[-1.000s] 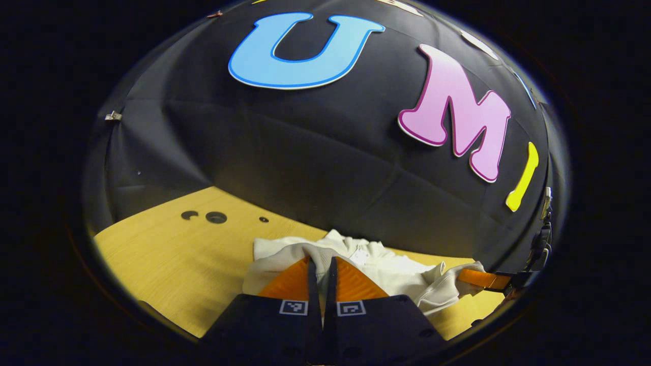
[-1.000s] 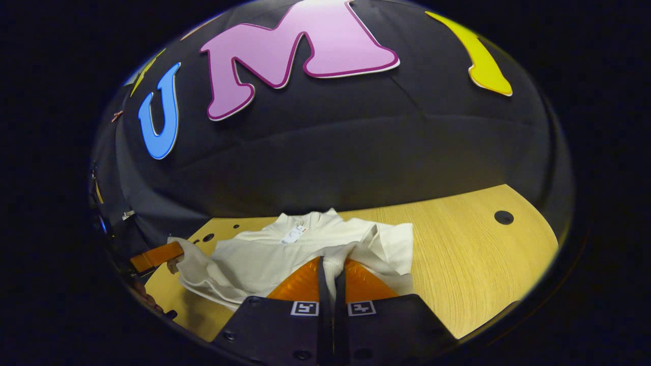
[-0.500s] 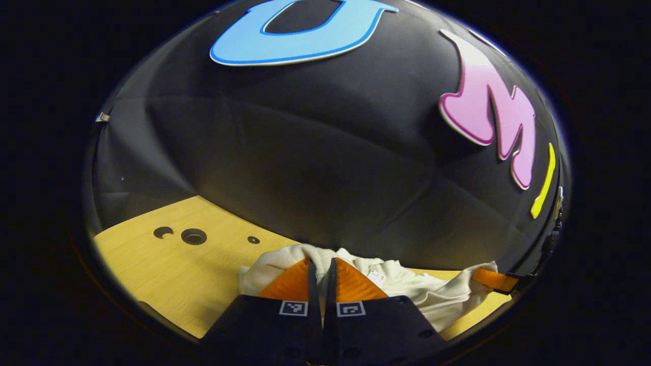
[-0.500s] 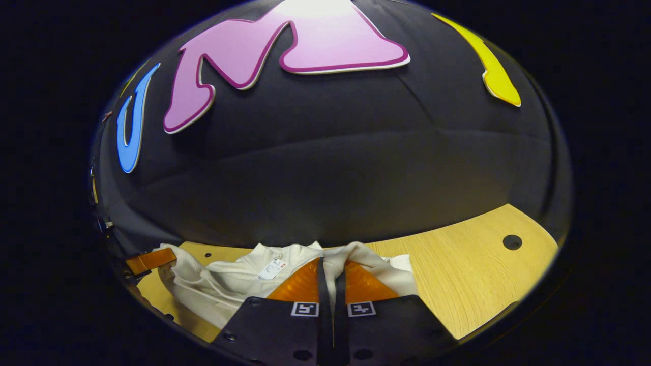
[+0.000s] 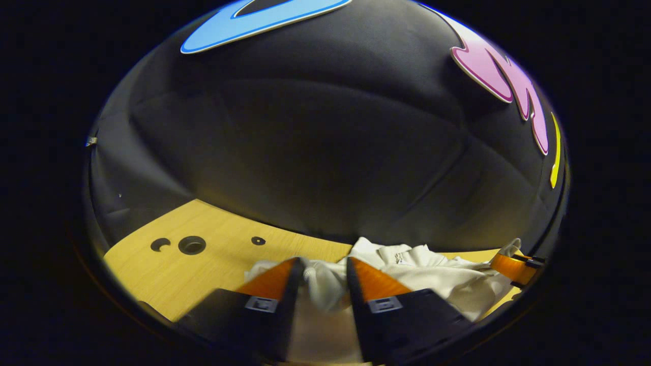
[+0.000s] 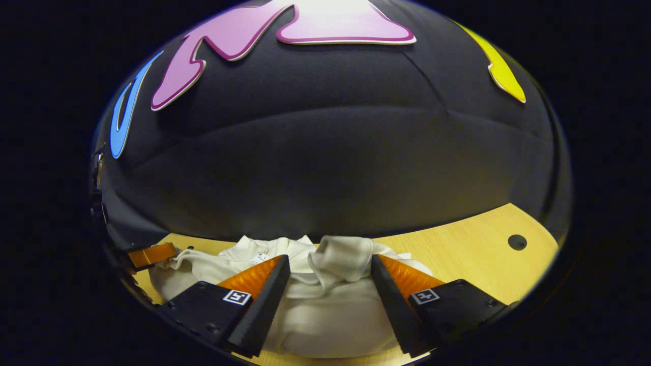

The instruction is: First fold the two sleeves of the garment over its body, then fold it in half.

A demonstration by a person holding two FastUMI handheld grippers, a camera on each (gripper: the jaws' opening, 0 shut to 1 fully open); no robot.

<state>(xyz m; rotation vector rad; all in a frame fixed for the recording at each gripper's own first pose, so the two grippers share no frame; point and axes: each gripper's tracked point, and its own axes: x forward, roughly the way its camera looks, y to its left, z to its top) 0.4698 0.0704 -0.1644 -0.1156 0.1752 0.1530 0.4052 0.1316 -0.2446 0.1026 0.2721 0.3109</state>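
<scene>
Black cloth wall behind, pale wooden table [image 6: 468, 254] below, drilled with round holes [image 5: 191, 245].

Left gripper [image 5: 322, 267]: fingers spread apart, gripping nothing; a bunched fold of the white garment [image 5: 437, 279] lies loose in the gap, not pressed from either side. Beyond the tips, more of the cloth heaped toward the wall, a small label [image 5: 402, 259] showing near the collar. To the garment's far side, the right gripper's finger [image 5: 511, 268] at the cloth's edge. On the opposite side of the garment, bare table with holes, well apart from the cloth.

Right gripper [image 6: 330, 267]: fingers wide open, holding nothing. Between them a rolled lump of the garment [image 6: 325, 310], a thick cuffed fold [image 6: 341, 256] resting on top of the flatter cloth beneath, touching neither finger as far as can be told. Past the fold, the collar area with a small tag [image 6: 262, 257]. At the garment's far edge, one finger of the left gripper [image 6: 151, 254] just beside the cloth. On the other side of the garment, open table and a single hole [image 6: 517, 242].

Garment lying on the table, gathered and crumpled close to the wall, spanning from one gripper to the other; sleeves not separately distinguishable in the bunched cloth.
</scene>
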